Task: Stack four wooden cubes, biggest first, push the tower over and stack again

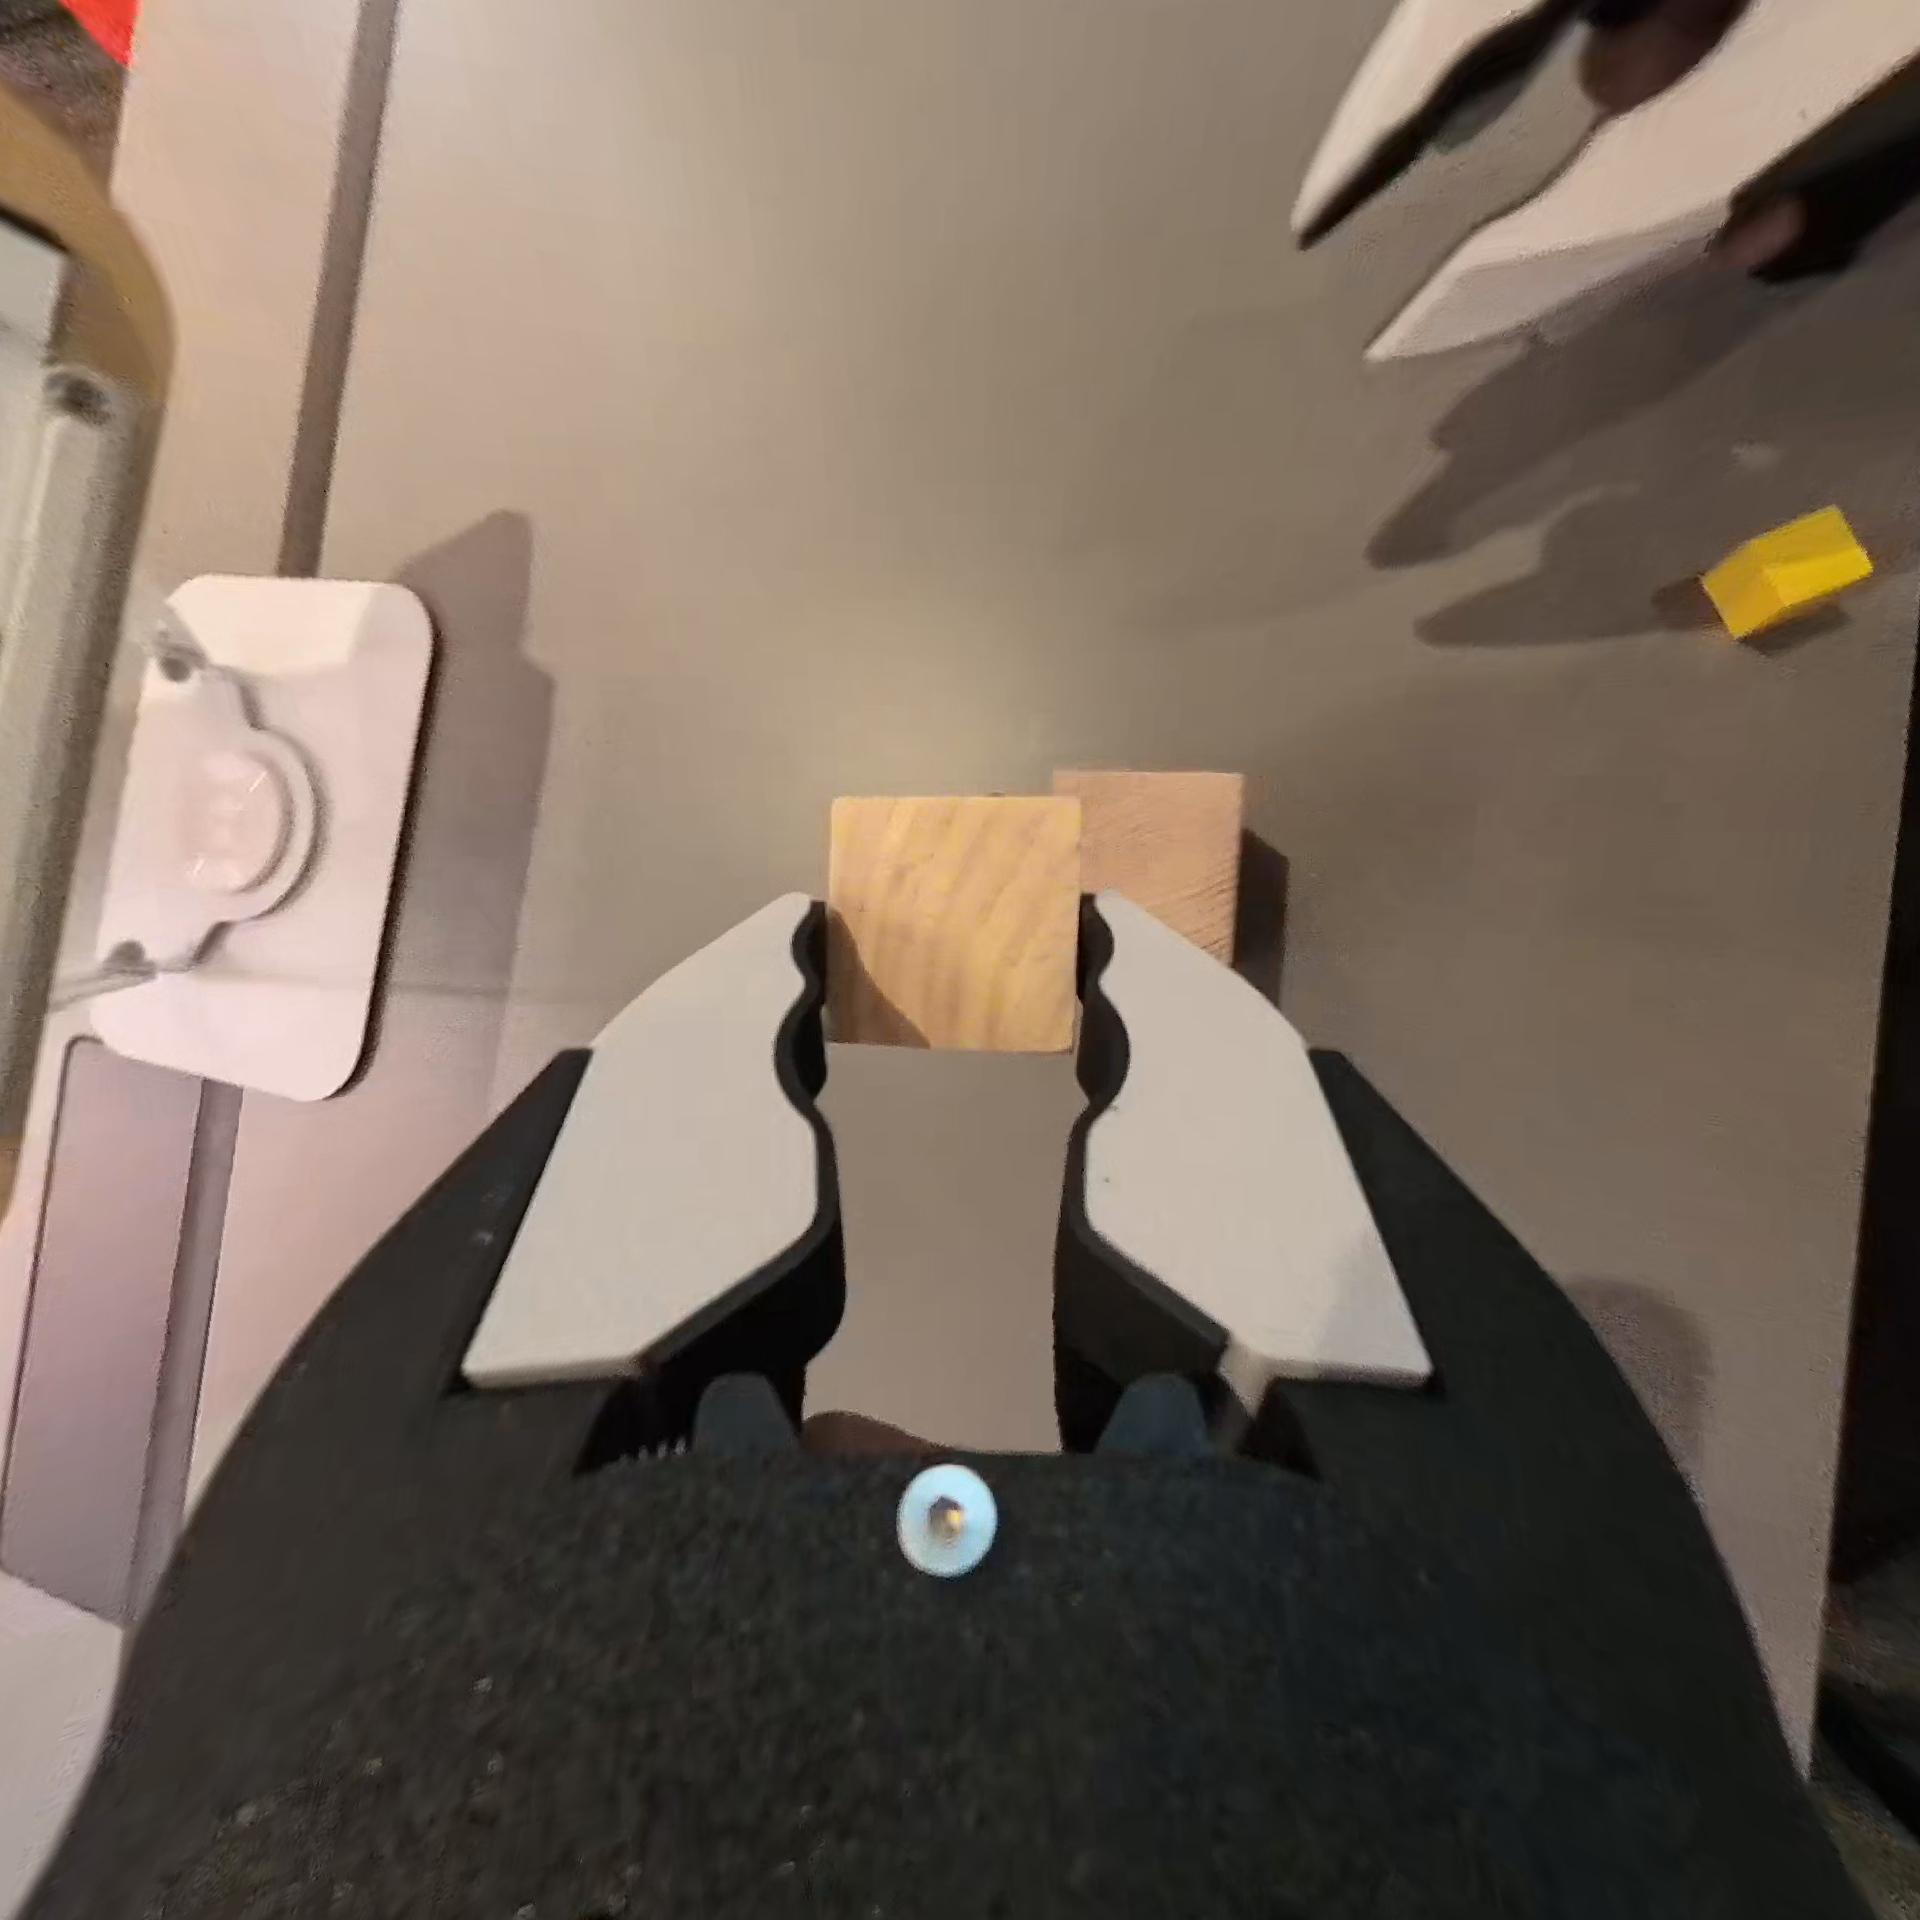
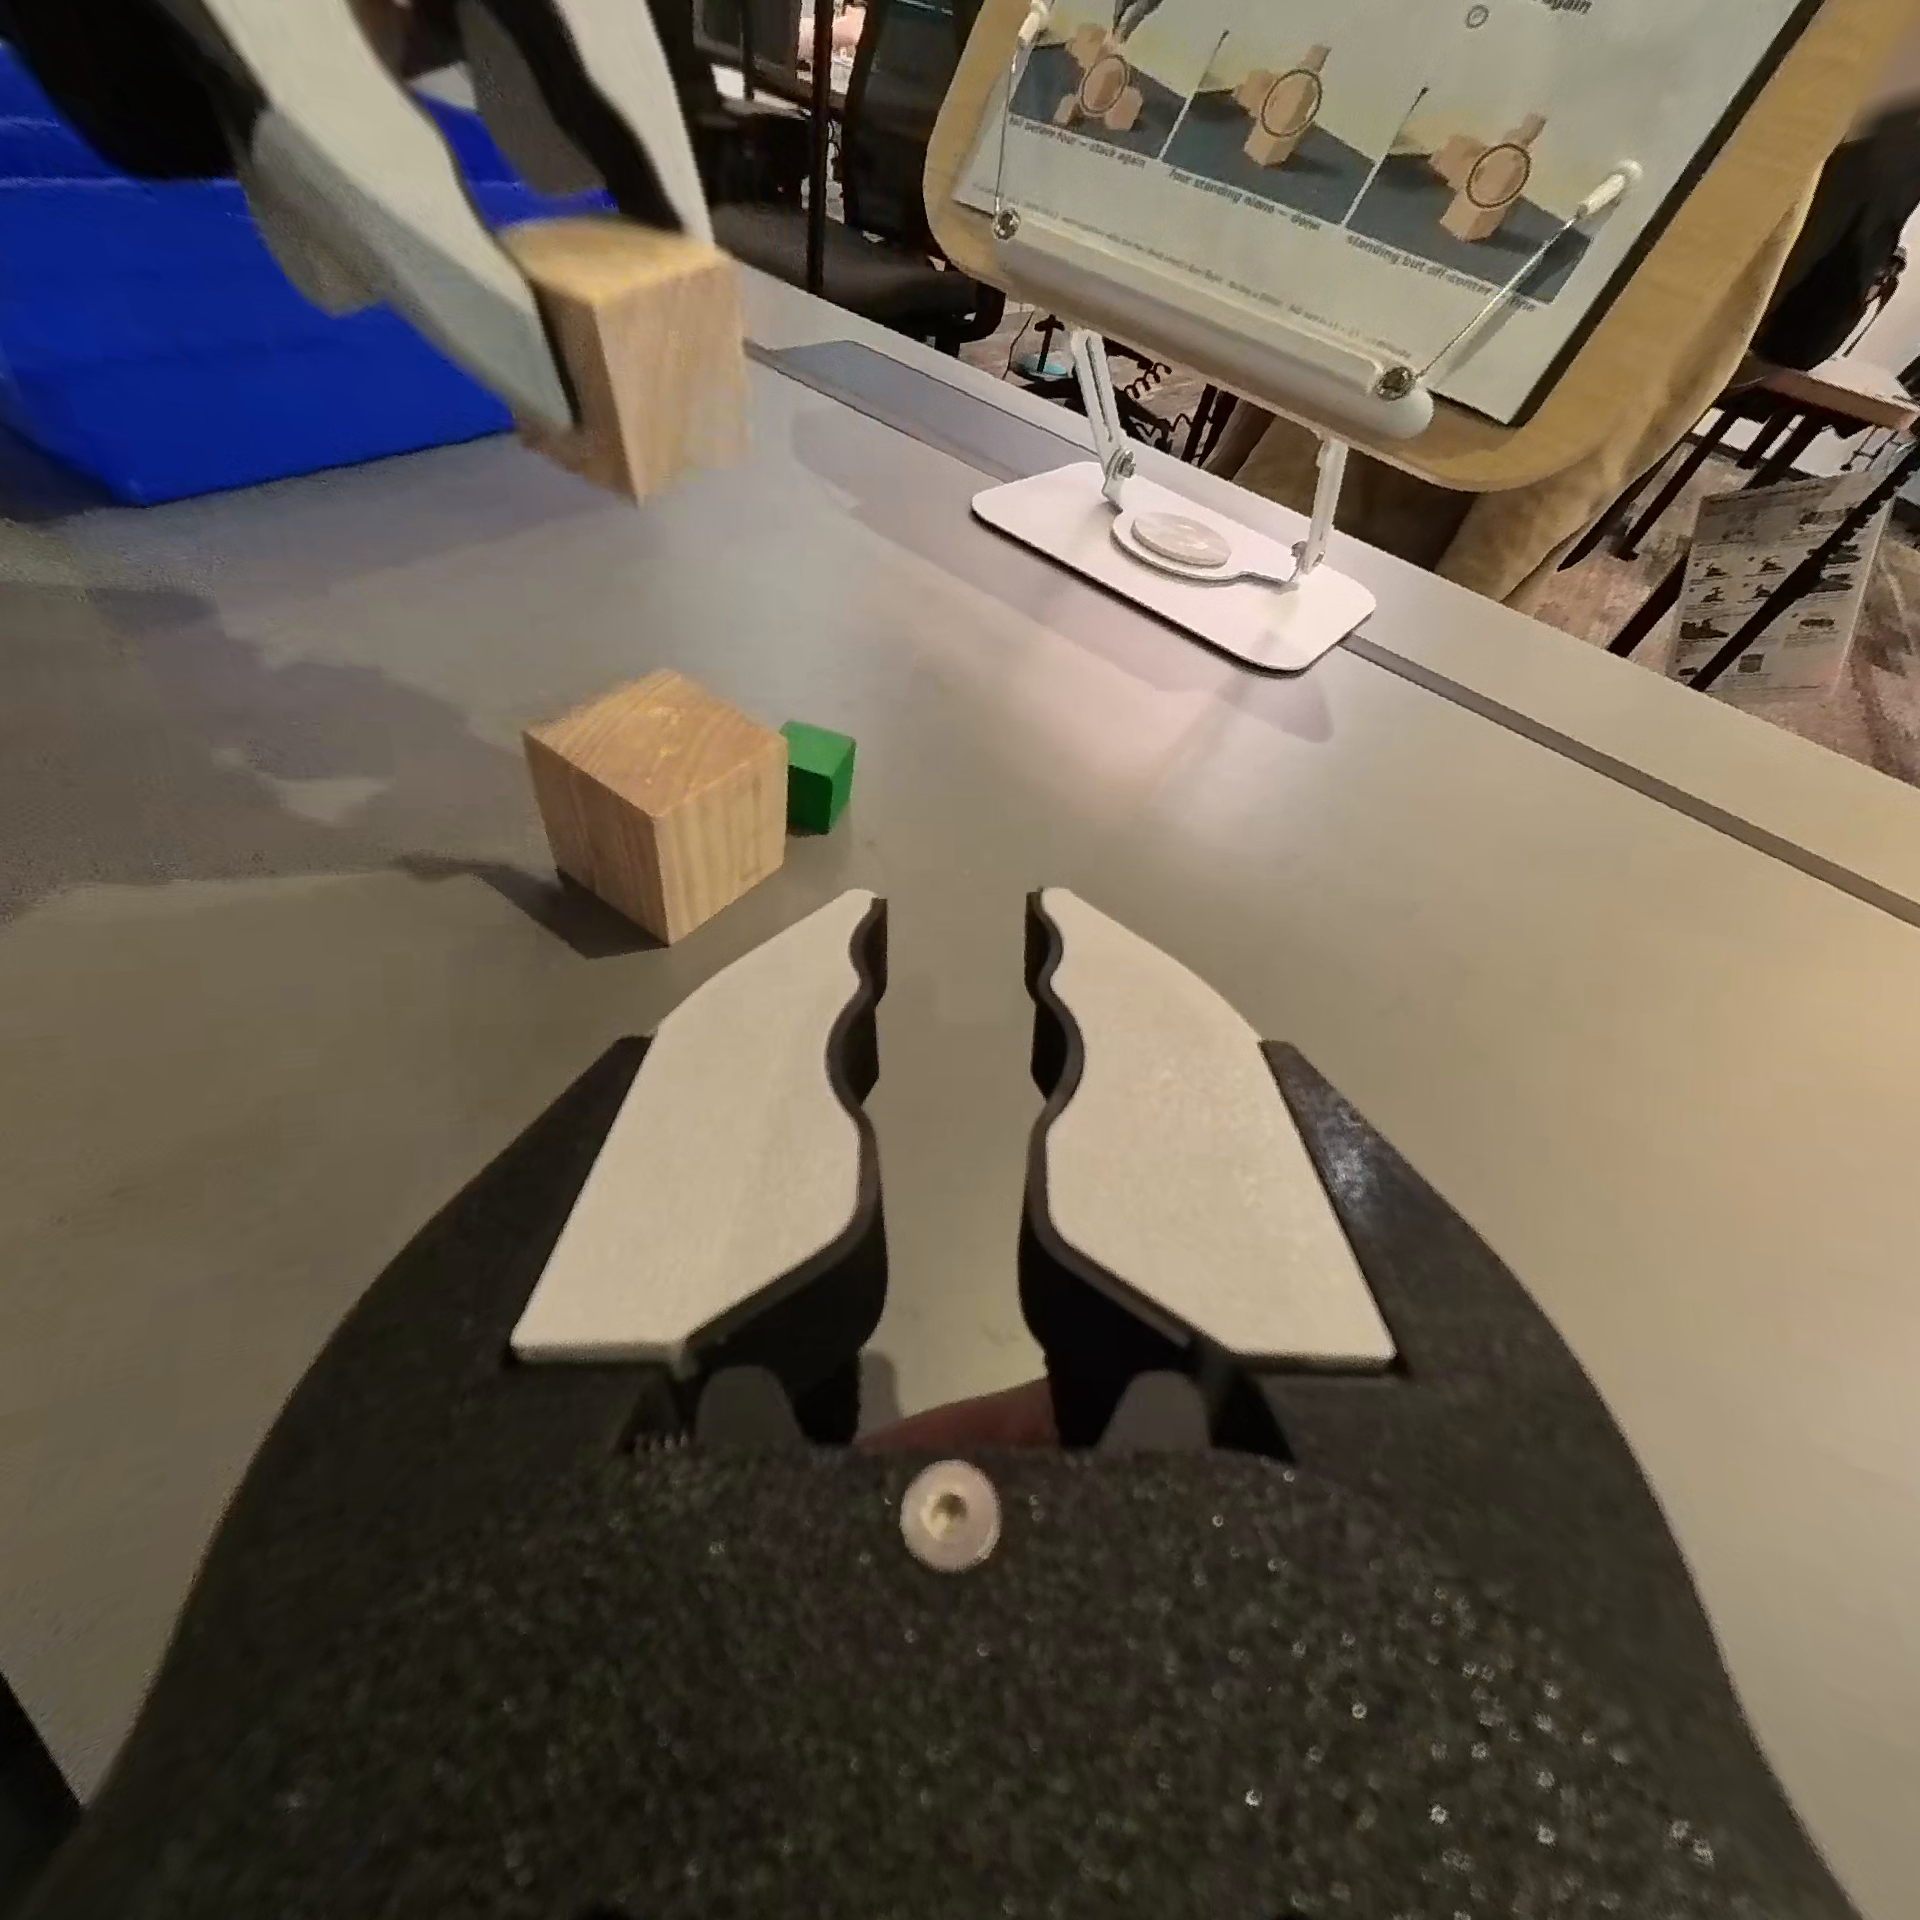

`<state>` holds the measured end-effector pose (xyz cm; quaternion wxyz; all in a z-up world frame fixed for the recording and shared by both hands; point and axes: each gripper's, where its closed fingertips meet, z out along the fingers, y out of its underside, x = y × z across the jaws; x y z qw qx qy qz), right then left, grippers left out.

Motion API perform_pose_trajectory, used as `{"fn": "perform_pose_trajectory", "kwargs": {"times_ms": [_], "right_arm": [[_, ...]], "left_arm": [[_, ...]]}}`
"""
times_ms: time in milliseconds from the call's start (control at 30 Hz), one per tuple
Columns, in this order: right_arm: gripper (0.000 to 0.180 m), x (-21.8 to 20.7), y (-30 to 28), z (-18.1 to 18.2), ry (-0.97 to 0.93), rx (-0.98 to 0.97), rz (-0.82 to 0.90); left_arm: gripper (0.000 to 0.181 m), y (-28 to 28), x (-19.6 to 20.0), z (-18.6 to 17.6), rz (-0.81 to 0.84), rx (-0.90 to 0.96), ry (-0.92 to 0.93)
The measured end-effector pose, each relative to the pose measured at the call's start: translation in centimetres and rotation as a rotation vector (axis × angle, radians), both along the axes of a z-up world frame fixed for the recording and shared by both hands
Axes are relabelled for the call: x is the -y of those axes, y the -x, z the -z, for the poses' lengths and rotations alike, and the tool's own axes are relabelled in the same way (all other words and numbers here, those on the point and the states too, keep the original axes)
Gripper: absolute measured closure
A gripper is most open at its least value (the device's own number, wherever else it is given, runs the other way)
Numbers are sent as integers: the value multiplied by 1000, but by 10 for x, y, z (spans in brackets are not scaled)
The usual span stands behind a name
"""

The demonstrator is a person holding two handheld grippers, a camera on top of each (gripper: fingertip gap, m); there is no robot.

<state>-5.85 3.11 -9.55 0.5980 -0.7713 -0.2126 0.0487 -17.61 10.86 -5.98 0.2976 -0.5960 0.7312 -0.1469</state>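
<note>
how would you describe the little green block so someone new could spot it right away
Start at the white stand base on the grey table, then look left and nearer to the large wooden cube resting on the tabletop. The green block sits right beside that cube's far right side. It is far smaller than the cube and is the only green thing on the table.

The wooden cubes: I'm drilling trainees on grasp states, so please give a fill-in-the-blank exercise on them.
1. The left tongs grip a held wooden cube, lifted ___ the table.
2. The right tongs are ___.
3. The small cube beside the big wooden cube is ___.

Missing: above; empty; green
</note>
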Motion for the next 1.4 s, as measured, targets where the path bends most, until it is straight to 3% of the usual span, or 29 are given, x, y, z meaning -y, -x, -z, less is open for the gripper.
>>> {"fn": "perform_pose_trajectory", "kwargs": {"times_ms": [233, 500, 600, 733, 833, 967, 1200, 1400], "right_arm": [[155, 2, 6, 1, -1, 25, -8], [155, 2, 7, 7, 12, 42, -11], [155, -5, 7, 4, 8, 89, -49], [151, -19, 30, 6, 105, 302, -397], [138, -43, 41, 11, 174, 410, -617], [141, -77, 50, 23, 294, 471, -841], [139, -102, 66, 65, 413, 562, -1007], [142, -107, 86, 80, 326, 521, -1068]], "left_arm": [[135, -18, 21, 50, 26, -71, 51], [135, -21, 24, 63, 32, -92, 71], [115, -18, 30, 57, 30, -59, 96], [105, -2, 43, 34, -15, 56, 98], [107, 16, 56, 20, -127, 197, 69], [112, 38, 87, 33, -253, 331, 84], [113, 49, 149, 79, -284, 335, 183], [114, 53, 167, 85, -281, 331, 228]]}}
